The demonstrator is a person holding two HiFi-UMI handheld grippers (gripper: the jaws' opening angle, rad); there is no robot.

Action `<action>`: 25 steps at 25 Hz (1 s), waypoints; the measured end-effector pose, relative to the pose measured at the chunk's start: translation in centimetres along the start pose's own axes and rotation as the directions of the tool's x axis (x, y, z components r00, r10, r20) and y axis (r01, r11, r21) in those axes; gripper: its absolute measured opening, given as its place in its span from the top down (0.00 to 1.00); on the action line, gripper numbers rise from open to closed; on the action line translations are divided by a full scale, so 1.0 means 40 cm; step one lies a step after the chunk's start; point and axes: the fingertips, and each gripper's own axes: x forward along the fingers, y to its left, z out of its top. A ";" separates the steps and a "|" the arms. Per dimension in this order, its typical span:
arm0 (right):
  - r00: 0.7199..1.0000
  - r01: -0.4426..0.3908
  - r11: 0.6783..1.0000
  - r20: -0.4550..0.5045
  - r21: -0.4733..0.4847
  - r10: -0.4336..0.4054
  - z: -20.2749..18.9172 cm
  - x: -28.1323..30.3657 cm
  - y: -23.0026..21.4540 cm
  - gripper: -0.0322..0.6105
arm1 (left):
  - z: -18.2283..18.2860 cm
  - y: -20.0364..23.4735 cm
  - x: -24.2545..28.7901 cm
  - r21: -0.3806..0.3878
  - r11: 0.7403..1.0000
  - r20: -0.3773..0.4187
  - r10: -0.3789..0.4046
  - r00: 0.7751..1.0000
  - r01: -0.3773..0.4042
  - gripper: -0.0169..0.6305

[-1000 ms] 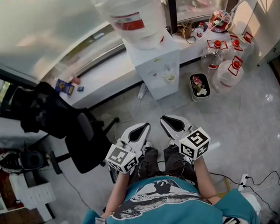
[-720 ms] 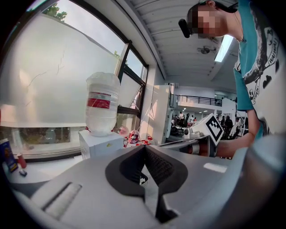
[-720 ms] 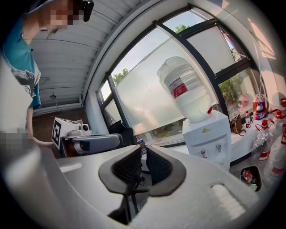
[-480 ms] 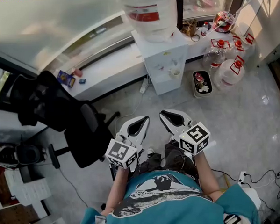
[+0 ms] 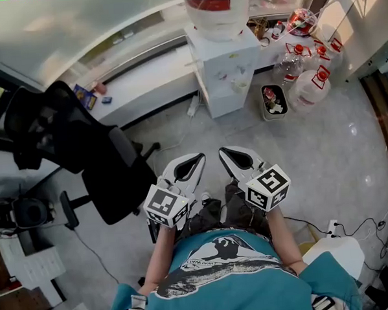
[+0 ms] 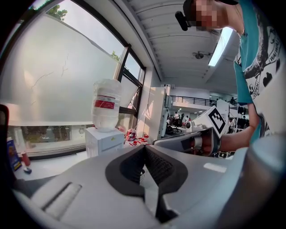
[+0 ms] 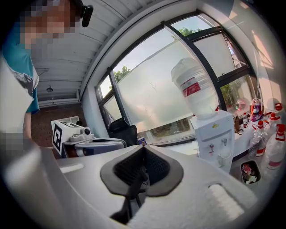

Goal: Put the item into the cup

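I hold both grippers side by side in front of my body, over the grey floor. In the head view my left gripper (image 5: 199, 156) and right gripper (image 5: 222, 150) point ahead at a white water dispenser (image 5: 225, 68). Both are shut with nothing between the pads, as the left gripper view (image 6: 144, 148) and the right gripper view (image 7: 143, 148) show. A small pale cup-like thing (image 7: 225, 157) sits under the dispenser's taps. No loose item shows near the grippers.
A black office chair (image 5: 97, 169) with dark clothing draped on it stands at the left. Several water jugs with red caps (image 5: 307, 87) and a small bin (image 5: 272, 101) stand right of the dispenser. Cables and a power strip (image 5: 331, 228) lie on the floor at the right.
The dispenser and the chair have slid up and left in the head view. Both grippers stay at the same place before my body.
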 end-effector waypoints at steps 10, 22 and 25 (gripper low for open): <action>0.999 0.047 0.999 0.023 -0.020 -0.046 -0.041 -0.007 0.125 0.95 | -0.038 -0.020 -0.115 -0.001 0.999 0.008 -0.043 0.999 0.043 0.95; 0.997 0.061 0.996 0.048 -0.058 -0.059 -0.035 -0.003 0.184 0.95 | -0.039 -0.040 -0.160 0.018 0.996 0.018 -0.085 0.996 0.085 0.95; 0.997 0.066 0.995 0.047 -0.069 -0.062 -0.035 -0.002 0.191 0.95 | -0.038 -0.049 -0.162 0.023 0.995 0.018 -0.096 0.995 0.096 0.95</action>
